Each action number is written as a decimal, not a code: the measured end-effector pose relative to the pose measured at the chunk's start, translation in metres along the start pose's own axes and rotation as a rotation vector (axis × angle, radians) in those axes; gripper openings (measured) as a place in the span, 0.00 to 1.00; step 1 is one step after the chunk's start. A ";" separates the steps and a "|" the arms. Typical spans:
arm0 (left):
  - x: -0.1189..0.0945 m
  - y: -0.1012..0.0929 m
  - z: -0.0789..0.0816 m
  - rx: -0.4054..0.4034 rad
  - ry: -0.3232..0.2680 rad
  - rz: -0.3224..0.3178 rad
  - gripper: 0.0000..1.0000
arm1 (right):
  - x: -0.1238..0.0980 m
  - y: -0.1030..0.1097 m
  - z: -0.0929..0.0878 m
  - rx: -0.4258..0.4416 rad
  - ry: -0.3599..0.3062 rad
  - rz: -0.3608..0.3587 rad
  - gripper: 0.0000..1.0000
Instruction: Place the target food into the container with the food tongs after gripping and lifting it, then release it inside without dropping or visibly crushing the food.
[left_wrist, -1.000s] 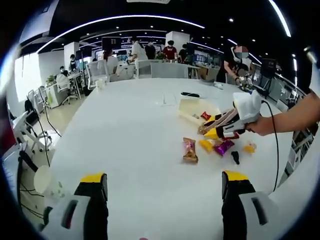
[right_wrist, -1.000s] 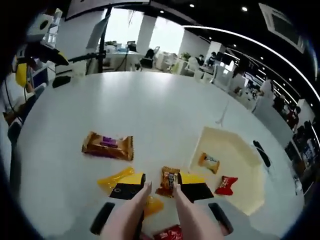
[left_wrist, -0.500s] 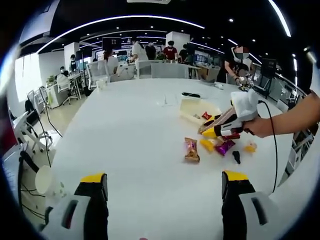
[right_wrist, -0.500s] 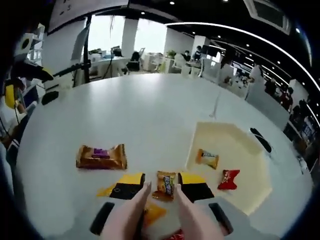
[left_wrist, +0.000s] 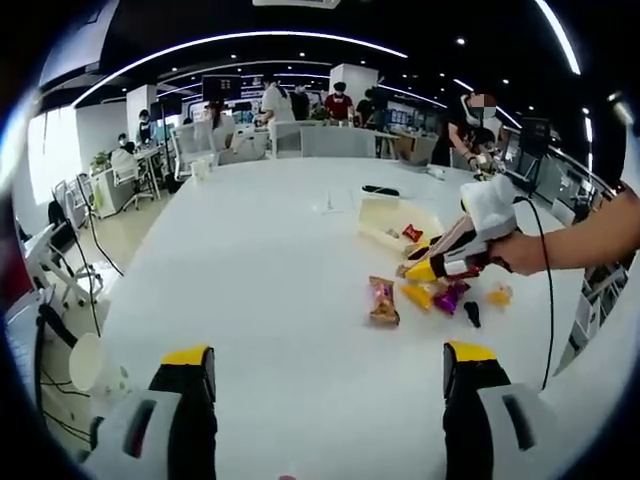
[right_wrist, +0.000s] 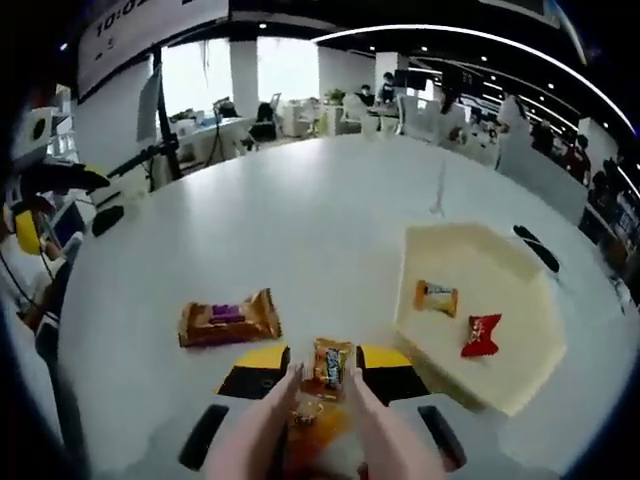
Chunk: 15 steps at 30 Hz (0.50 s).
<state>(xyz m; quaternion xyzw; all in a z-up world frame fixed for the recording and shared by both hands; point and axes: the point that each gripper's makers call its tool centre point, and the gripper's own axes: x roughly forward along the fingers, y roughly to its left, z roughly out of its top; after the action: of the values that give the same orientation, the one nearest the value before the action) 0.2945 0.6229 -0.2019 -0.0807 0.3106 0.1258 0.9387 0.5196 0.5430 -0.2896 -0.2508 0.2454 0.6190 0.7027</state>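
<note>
While the jaws of the right gripper (right_wrist: 330, 372) clamp the tongs (right_wrist: 300, 430) on an orange candy (right_wrist: 331, 364) above the counter (right_wrist: 300, 230), it should travel gently over the container (right_wrist: 520, 290); the left gripper (left_wrist: 330, 378) stands wide apart.

Two candies (right_wrist: 438, 297) in container (right_wrist: 520, 375)

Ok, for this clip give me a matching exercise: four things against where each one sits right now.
Things:
1. red candy
2. brown wafer pack
3. orange candy
4. left gripper

Places:
A. held between the tongs
B. inside the cream tray
C. on the table left of the tongs
D. open, hovering above bare table

Pairs: 1-B, 2-C, 3-A, 4-D
</note>
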 end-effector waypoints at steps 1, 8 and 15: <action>0.000 0.000 0.000 0.000 0.001 -0.002 0.95 | 0.001 -0.001 0.001 -0.003 -0.005 0.000 0.27; -0.002 0.004 -0.002 -0.001 0.002 -0.004 0.95 | 0.007 -0.004 0.007 0.025 -0.017 -0.020 0.27; -0.002 0.012 -0.001 -0.006 -0.005 0.000 0.95 | 0.008 0.002 0.006 -0.020 0.021 -0.030 0.23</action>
<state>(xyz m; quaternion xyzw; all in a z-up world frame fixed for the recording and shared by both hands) 0.2896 0.6338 -0.2023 -0.0833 0.3079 0.1268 0.9392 0.5188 0.5528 -0.2903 -0.2681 0.2430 0.6079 0.7068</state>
